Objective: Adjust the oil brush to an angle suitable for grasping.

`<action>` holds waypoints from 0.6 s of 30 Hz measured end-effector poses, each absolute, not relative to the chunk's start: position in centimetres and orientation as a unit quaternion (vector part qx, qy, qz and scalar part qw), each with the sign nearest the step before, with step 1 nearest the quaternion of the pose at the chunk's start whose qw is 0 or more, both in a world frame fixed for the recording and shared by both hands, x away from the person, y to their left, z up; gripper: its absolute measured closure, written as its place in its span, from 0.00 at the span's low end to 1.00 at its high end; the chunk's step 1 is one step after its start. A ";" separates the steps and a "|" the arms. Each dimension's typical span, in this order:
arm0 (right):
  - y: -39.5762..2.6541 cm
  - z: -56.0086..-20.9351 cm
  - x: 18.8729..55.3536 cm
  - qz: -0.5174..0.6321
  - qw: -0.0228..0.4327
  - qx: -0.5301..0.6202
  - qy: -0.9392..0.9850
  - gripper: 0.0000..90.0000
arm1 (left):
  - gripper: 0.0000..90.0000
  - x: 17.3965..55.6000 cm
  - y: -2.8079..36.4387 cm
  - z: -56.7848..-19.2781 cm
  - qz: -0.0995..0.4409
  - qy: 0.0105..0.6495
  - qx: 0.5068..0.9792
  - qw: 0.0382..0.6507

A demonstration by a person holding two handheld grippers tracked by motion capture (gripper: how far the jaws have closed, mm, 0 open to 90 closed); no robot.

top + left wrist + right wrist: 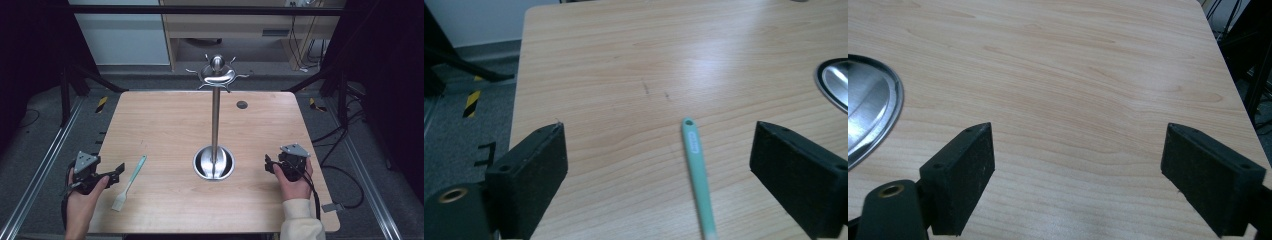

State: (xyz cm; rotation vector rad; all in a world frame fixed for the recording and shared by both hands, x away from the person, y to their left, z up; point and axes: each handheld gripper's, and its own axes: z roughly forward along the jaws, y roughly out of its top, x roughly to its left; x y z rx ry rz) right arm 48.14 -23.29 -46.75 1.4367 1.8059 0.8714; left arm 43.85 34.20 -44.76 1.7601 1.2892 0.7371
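A mint-green silicone brush (129, 182) lies on the wooden table (165, 125) at the front left, its handle pointing away from the person. My left gripper (119, 171) is held just left of it, open, and in the left gripper view the brush handle (696, 172) lies between the two wide-apart jaws. A tall steel utensil stand (215, 115) with a round base (214, 163) and hooked top stands at the table's middle. My right gripper (266, 164) is open near the front right, to the right of the stand's base (868, 107), with bare wood between its jaws.
A small dark round plug (242, 104) sits in the tabletop at the back. Metal rails and cables run along the floor on both sides. A cabinet (225, 30) stands beyond the table's far edge.
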 end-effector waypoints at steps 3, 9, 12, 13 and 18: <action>-23.3 -46.8 48.0 0.331 0.331 0.548 0.693 0.16 | 0.13 44.1 33.5 -43.7 0.289 0.494 0.707 0.415; -23.1 -46.9 48.1 0.332 0.325 0.549 0.694 0.16 | 0.26 46.8 32.5 -41.9 0.289 0.475 0.735 0.388; -22.8 -47.1 48.3 0.327 0.321 0.546 0.701 0.16 | 0.42 48.1 32.3 -42.1 0.282 0.480 0.734 0.390; -22.7 -47.1 48.2 0.327 0.318 0.546 0.703 0.16 | 0.44 48.2 32.2 -42.3 0.274 0.480 0.737 0.390; -22.7 -47.0 48.0 0.327 0.324 0.540 0.705 0.16 | 0.67 48.3 31.5 -43.9 0.256 0.466 0.765 0.364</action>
